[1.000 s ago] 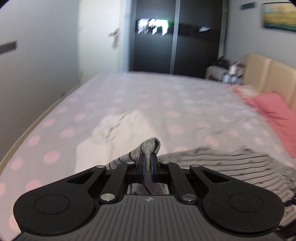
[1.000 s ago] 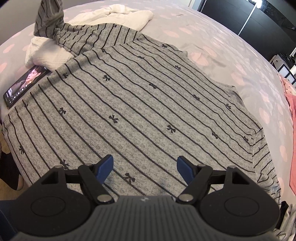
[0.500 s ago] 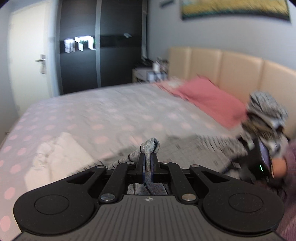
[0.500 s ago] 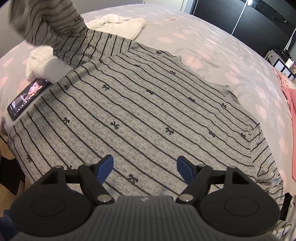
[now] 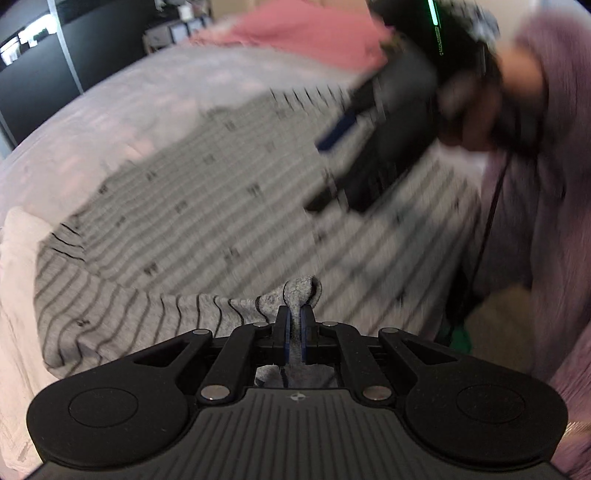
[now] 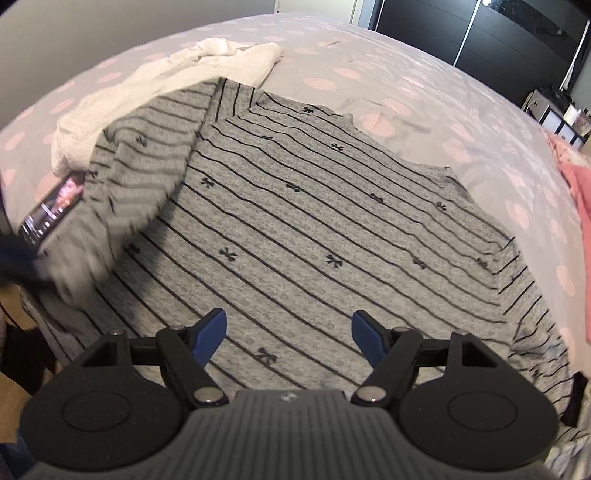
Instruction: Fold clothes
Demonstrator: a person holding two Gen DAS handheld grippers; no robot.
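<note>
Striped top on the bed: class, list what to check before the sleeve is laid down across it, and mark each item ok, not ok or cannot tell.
1. Left hand-held gripper shut on the sleeve: ok.
2. Right hand-held gripper open, holding nothing: ok.
3. Striped top body lying flat: ok.
4. Phone clear of the fold: not ok, the sleeve overlaps it.
5. White garment off the top: cannot tell.

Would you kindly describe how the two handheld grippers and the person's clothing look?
Both the left gripper and the right gripper are matte black, with ribbed bodies, round discs at the sides, silver pivot pins and blue finger pads. A green light strip and a thin black cable show on the right one. The sleeve is mauve.
</note>
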